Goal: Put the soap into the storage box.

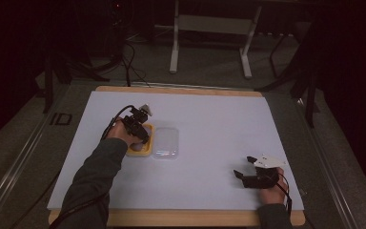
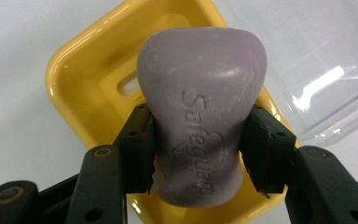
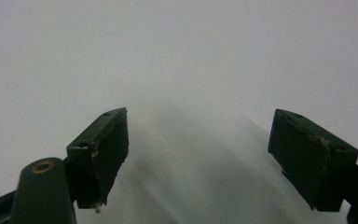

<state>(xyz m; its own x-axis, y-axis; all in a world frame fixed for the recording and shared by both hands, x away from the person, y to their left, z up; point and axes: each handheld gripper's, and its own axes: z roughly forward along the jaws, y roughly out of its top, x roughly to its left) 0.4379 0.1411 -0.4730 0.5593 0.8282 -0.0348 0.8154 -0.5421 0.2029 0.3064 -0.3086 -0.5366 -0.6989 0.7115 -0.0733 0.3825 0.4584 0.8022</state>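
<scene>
Left gripper (image 2: 198, 154) clamping purple soap (image 2: 201, 107) (embossed), above yellow dish (image 2: 81, 79)

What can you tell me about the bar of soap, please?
The soap bar is pale purple, matte and waisted, wider at its far end, with "Safeguard" pressed into its top face. The left gripper clamps its narrow middle, a black pad on each side. It hangs over the yellow soap dish, beside the clear lid; contact with the dish cannot be told.

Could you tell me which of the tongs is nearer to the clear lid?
Left. The left tongs hover over the yellow dish beside the clear lid; the right tongs sit far off.
</scene>
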